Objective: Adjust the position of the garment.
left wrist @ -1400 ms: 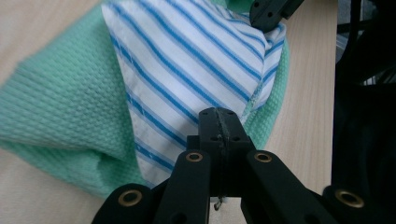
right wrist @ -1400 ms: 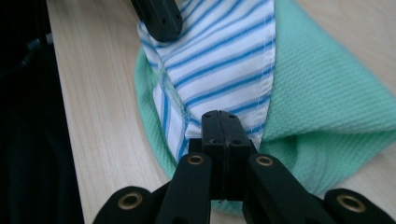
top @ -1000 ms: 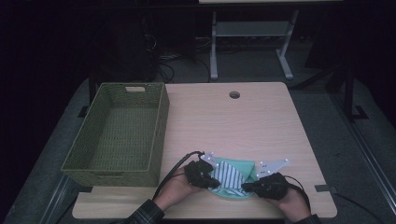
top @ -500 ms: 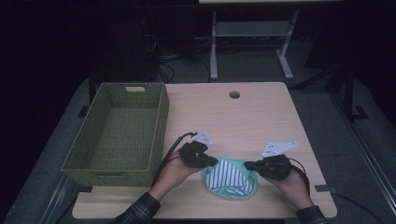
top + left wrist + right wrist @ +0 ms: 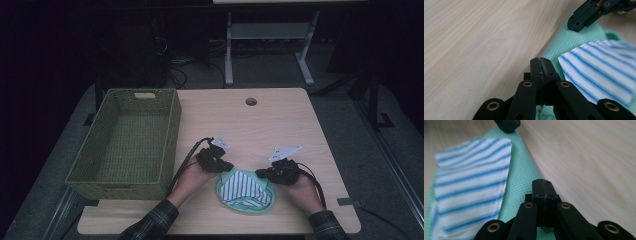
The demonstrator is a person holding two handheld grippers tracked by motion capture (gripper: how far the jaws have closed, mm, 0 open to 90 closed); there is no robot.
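Observation:
A green mesh cloth (image 5: 248,206) lies bunched near the table's front edge, with a white cloth with blue stripes (image 5: 242,186) on top of it. My left gripper (image 5: 226,167) sits at the bundle's far left edge. Its jaws are pressed together where the green cloth's (image 5: 564,42) edge meets them. My right gripper (image 5: 261,174) is at the far right edge, jaws likewise together on the green cloth's (image 5: 520,182) border. The striped cloth (image 5: 599,70) lies just beside the left jaws, and the striped cloth (image 5: 469,185) is left of the right jaws.
A green woven basket (image 5: 128,142) stands empty at the table's left side. The wooden table (image 5: 260,125) has a round cable hole (image 5: 251,101) near its far edge. The right gripper's tip (image 5: 576,23) rests on the green cloth farther off.
Both grippers have moved away from the table's front edge to the bundle's far edge, spreading apart then closing in slightly. The cloths have stayed in about the same spot.

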